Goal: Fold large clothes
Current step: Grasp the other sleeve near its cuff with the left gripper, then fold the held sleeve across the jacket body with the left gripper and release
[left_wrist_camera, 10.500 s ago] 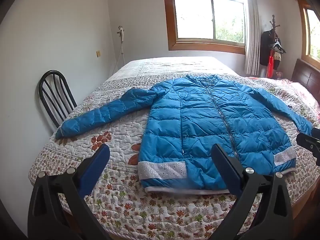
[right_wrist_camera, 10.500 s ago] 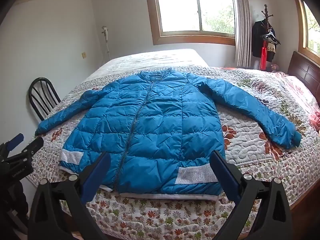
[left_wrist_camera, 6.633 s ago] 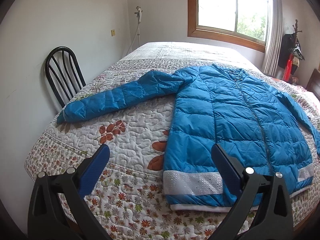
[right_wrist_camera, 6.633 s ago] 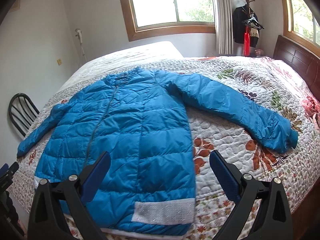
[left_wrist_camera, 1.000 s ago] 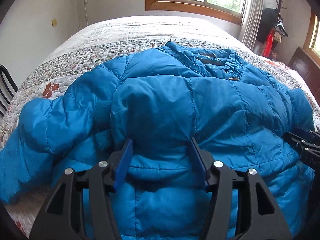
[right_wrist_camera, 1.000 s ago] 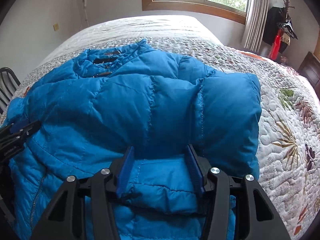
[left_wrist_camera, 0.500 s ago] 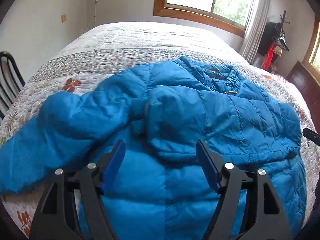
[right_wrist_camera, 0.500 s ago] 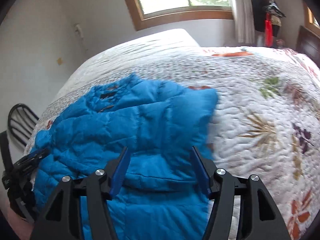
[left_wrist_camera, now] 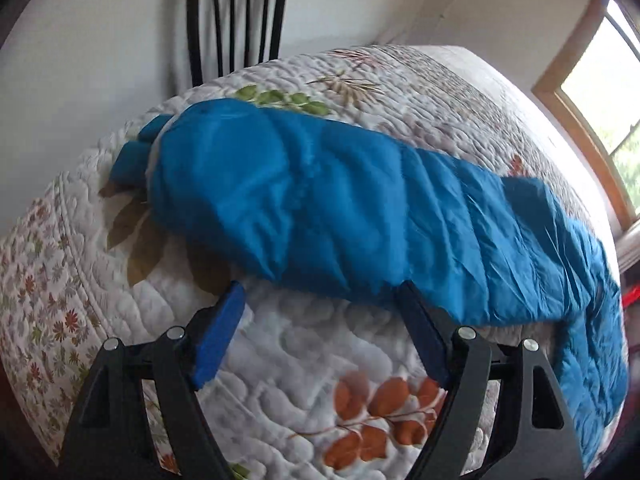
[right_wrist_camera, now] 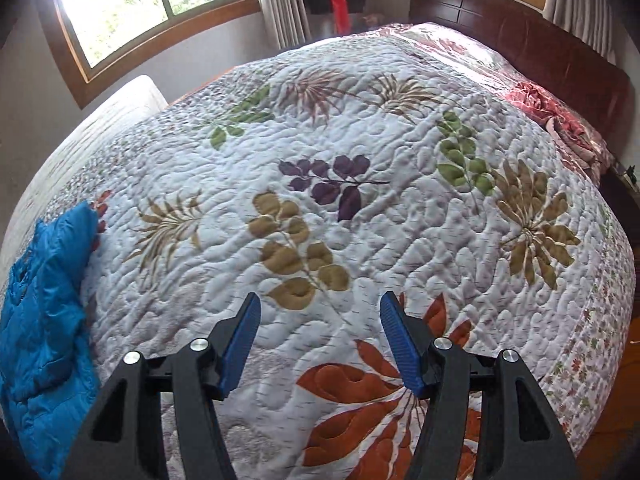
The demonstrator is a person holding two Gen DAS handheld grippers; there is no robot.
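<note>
Two tongs: both spread, neither gripping anything.
Left gripper [left_wrist_camera: 318, 306]: fingers wide apart, blue pads facing each other across bare quilt.
Left gripper, right pad [left_wrist_camera: 420, 336]: tip sits right at the near hem of the jacket; whether it touches the fabric cannot be told from the blur.
Left gripper, left pad [left_wrist_camera: 220, 334]: over the quilt, apart from the jacket.
Right gripper [right_wrist_camera: 320, 306]: fingers moderately wide, nothing between them but quilt.
Right gripper, pads [right_wrist_camera: 400, 344]: hover above an orange leaf print; contact with the cover cannot be told.
Jacket [left_wrist_camera: 360, 216]: blue quilted, lying on the bed as a long puffy bundle running from the far left corner toward the right edge of the left wrist view.
Jacket, far end: a darker blue cuff or fold pokes out just beside the bundle near the bed corner.
Jacket, right wrist view [right_wrist_camera: 44, 320]: only a crumpled part shows, at the left margin, well apart from the right tongs.
Quilt [right_wrist_camera: 360, 128]: white, stitched, printed with green, brown, purple and orange leaves; small-flower border.
Chair [left_wrist_camera: 236, 16]: black metal back, against the wall behind the bed corner.
Headboard [right_wrist_camera: 520, 44]: dark wood, far side of the bed.
Window [right_wrist_camera: 152, 4]: wood frame, curtain beside it.
</note>
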